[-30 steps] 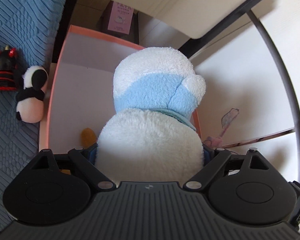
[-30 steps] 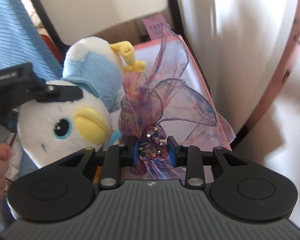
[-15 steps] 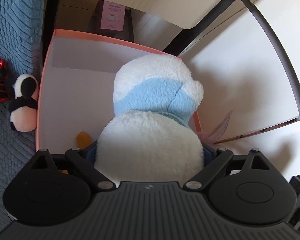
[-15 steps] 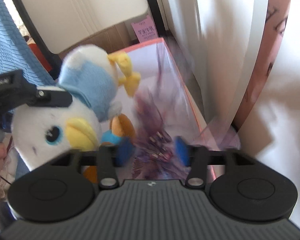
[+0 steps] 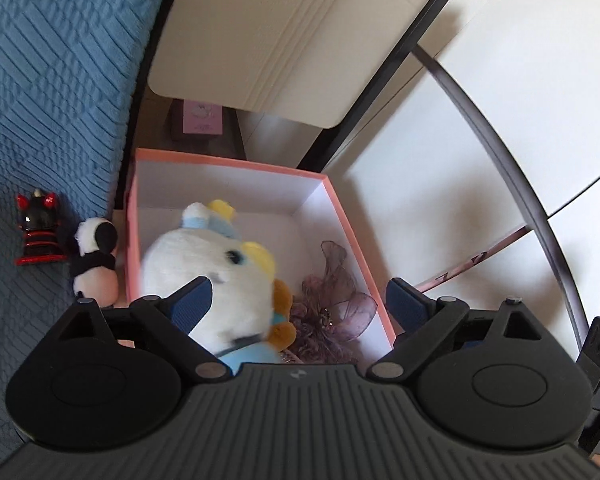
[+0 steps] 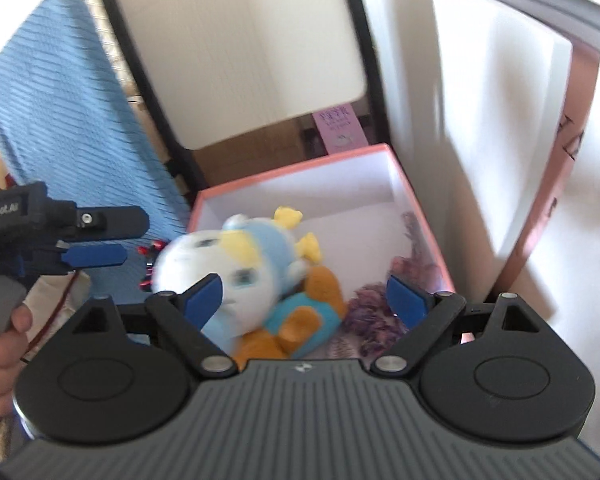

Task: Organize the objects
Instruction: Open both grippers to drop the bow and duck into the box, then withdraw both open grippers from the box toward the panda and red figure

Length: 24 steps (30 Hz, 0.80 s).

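Blue quilted bedspread (image 5: 48, 92) filling the left of the left wrist view, its edge running down beside a pink-rimmed box (image 5: 236, 162) with white inner walls. White panel (image 5: 300, 36) in a dark frame leaning above the box, small pink card (image 5: 202, 118) on the floor behind it, pale wall off to the right. Bright daylight, soft shadows.

On the bedspread, well left of the box: a black-and-red figurine (image 5: 38, 230), upright. Just beside the box's left wall, possibly touching it: a small panda plush (image 5: 96, 264), head up.

Inside the box, toward the near left: a white-and-blue duck plush (image 5: 208, 280), lying tilted, long axis running from the near edge toward the far left corner, head farthest in, yellow beak turned right in the left wrist view. Orange feet at the near end, seen clearly in the right wrist view (image 6: 260, 276). Somewhat blurred there, so exact lean hard to judge.

To its right, against the right wall: a purple organza bow (image 5: 332, 308), crumpled, one gauzy loop standing up.

Left gripper (image 5: 300, 300) above the box, jaws spreading, blue pads clear of the duck. Right gripper (image 6: 304, 298) likewise widening, pads apart from duck and bow, nothing grasped. Hand (image 6: 0, 340) on the left gripper's handle at the right view's left edge.
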{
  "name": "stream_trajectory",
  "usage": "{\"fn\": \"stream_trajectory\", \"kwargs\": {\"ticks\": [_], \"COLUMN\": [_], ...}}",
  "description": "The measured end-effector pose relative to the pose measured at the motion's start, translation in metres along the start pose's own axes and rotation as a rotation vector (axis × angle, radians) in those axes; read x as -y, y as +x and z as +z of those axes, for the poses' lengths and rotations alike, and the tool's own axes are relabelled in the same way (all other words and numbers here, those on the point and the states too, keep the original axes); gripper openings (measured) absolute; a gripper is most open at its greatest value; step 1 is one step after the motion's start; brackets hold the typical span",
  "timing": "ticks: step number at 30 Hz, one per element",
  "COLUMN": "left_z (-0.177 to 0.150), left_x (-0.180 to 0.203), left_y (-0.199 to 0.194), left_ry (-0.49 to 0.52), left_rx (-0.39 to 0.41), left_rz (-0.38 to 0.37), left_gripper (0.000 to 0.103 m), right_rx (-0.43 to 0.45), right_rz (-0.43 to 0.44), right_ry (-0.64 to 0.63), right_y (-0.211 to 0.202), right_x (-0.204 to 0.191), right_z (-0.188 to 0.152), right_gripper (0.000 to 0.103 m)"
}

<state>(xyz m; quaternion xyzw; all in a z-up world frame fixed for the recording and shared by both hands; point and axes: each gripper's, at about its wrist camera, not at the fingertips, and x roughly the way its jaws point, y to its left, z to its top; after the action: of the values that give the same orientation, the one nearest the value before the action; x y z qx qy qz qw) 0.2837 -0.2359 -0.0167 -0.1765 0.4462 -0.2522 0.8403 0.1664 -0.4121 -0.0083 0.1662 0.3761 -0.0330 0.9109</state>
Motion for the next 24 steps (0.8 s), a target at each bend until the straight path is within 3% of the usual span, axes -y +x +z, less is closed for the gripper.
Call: {"fn": "stream_trajectory", "kwargs": {"ticks": [13, 24], "left_z": [-0.046, -0.093], "left_x": [-0.022, -0.061], "left_y": [-0.105, -0.134], "left_ry": [0.109, 0.082], "left_rx": [0.124, 0.157], "left_rz": [0.010, 0.055], "left_gripper": [0.096, 0.096], "right_rx": [0.048, 0.024], "right_rz": [0.060, 0.096], "right_ry": [-0.055, -0.077], "right_y": [-0.042, -0.044], "right_x": [-0.078, -0.119], "right_z": [-0.022, -0.055], "right_gripper": [0.092, 0.092]}}
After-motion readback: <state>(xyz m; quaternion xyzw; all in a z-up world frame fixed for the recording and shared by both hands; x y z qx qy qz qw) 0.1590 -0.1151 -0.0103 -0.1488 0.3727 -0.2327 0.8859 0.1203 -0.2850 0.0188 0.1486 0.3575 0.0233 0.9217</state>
